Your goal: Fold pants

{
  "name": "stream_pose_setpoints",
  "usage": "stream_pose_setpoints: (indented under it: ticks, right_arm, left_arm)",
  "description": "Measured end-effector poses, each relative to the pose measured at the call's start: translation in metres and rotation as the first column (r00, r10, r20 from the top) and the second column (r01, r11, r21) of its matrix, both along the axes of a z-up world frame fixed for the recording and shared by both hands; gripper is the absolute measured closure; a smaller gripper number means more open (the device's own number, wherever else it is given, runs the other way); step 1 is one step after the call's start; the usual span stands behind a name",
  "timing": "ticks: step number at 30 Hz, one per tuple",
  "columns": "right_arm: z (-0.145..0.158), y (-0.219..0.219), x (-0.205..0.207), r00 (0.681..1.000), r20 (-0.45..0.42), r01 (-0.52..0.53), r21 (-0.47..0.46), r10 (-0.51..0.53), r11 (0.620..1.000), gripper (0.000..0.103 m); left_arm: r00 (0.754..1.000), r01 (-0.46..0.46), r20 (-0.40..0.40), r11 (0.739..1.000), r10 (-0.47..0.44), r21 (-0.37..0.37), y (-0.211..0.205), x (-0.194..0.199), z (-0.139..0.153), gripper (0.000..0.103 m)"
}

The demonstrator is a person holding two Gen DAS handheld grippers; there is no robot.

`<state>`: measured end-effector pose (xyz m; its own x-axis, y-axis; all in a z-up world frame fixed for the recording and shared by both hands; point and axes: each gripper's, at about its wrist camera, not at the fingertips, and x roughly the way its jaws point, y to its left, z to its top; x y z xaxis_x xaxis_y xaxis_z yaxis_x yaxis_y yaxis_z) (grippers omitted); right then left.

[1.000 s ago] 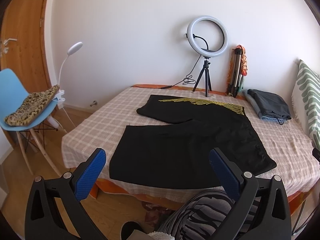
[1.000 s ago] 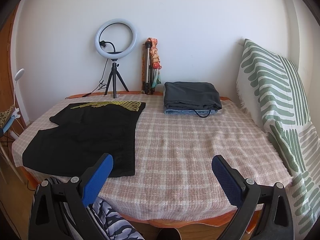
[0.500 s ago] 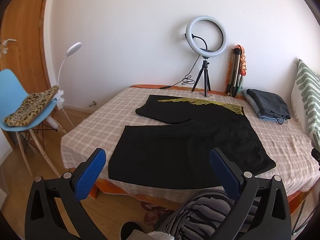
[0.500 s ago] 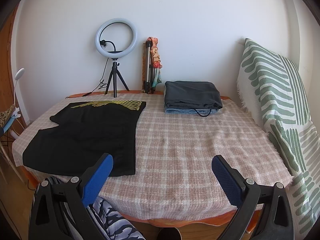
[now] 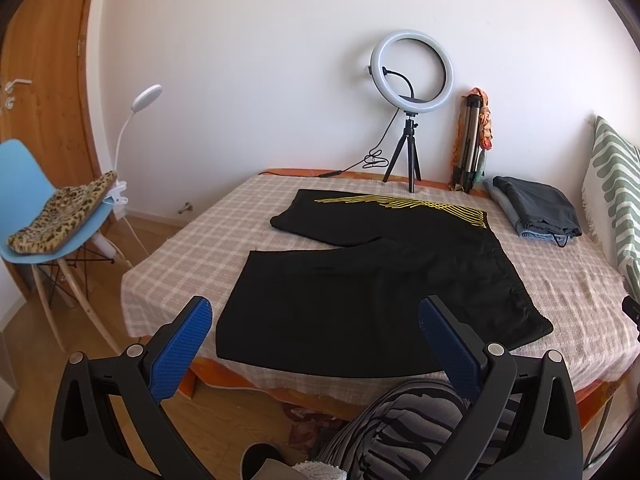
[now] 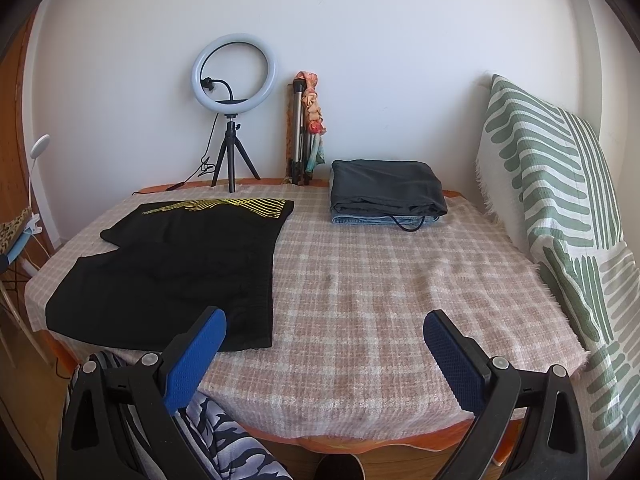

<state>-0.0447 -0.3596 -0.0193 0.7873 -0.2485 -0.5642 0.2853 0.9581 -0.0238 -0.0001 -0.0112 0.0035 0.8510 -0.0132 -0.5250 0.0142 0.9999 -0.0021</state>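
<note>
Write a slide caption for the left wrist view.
Open left gripper held before unfolded black pants lying flat on the checked bedspread.

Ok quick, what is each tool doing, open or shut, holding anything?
Left tool: open, holding nothing.
Right tool: open, holding nothing.

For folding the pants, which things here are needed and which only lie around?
Needed: black shorts, left gripper, right gripper, both open and empty.

Lying about: folded clothes pile, ring light, blue chair, striped cushion.
</note>
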Motion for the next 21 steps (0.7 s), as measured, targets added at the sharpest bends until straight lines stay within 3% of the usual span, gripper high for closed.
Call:
stream_pose_setpoints:
  ticks: [21]
  right_arm:
    - [-0.005, 0.003, 0.014, 0.997, -0.028, -0.067, -0.008, 0.067, 0.998, 0.004]
  left_arm:
    - [0.999, 0.031, -0.030, 0.999, -0.031, 0.011, 0.005, 0.007, -0.013, 0.000]
